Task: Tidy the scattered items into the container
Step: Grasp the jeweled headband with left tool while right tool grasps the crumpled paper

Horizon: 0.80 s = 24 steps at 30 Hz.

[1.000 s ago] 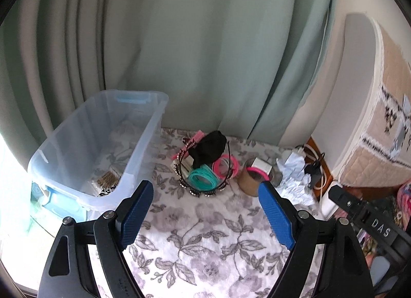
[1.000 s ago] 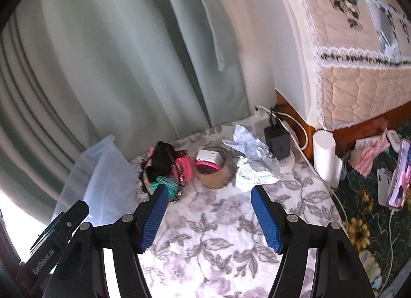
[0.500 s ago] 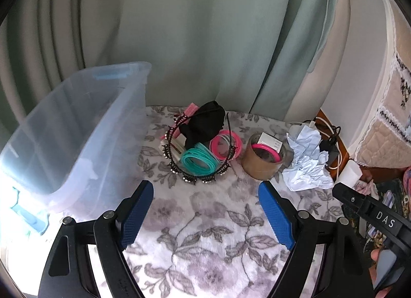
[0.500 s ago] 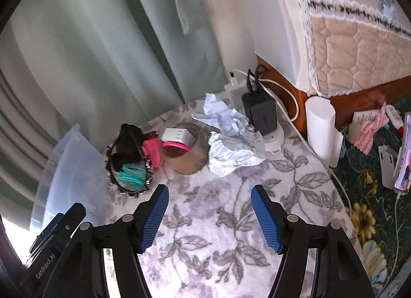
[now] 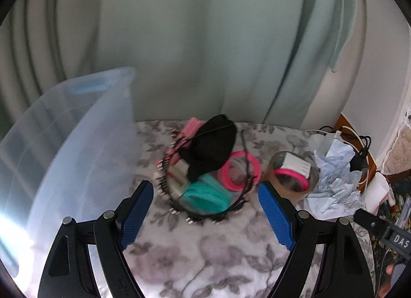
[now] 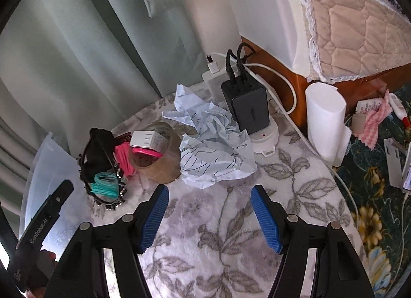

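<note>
Hovering, left gripper: jaws spread, gripping nothing, over the studded headband.
Right gripper: gaping wide, facing crumpled paper.
Hair ties: lying inside the headband.
Tape roll: sitting beside paper.
Container: standing left of the pile.

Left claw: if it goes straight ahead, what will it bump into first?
Probably the teal hair ties inside the black studded headband, lying between the open left claw blue pads; depth is hard to judge.
</note>
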Each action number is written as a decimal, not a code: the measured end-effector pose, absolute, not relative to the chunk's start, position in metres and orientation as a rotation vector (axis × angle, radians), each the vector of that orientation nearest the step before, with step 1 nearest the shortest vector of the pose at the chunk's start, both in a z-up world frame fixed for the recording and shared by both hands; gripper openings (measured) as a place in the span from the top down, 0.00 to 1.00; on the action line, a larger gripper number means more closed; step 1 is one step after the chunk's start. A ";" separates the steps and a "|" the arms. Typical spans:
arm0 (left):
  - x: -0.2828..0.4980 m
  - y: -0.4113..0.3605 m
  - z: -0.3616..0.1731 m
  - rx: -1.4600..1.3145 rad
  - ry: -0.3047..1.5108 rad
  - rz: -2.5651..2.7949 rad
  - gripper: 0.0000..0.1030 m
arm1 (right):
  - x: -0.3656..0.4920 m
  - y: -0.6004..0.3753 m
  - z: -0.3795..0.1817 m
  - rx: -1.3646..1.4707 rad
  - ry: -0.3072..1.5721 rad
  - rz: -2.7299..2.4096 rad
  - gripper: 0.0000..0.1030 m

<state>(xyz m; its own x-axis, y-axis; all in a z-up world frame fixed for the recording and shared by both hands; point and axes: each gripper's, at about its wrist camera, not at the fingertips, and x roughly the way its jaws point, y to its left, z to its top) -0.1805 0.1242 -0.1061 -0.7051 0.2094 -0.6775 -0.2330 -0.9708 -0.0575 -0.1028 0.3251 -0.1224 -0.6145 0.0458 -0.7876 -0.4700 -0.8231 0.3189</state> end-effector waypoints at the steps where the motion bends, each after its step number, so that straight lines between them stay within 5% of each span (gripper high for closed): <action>1: -0.182 0.130 -0.108 -1.056 0.062 2.681 0.18 | -0.105 0.325 -0.124 -1.189 0.739 2.471 0.32; 12: -0.208 0.176 -0.131 -1.027 0.155 2.602 0.18 | -0.116 0.337 -0.137 -1.192 0.765 2.444 0.32; 24: -0.228 0.197 -0.158 -1.052 0.167 2.566 0.23 | -0.141 0.344 -0.151 -1.175 0.835 2.453 0.20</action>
<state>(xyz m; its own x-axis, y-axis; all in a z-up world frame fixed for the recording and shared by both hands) -0.2280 0.1966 -0.1582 -0.6576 0.2837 -0.6979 -0.3720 -0.9279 -0.0267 -0.1410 0.3442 -0.1512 -0.6228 0.0143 -0.7822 -0.4886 -0.7880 0.3746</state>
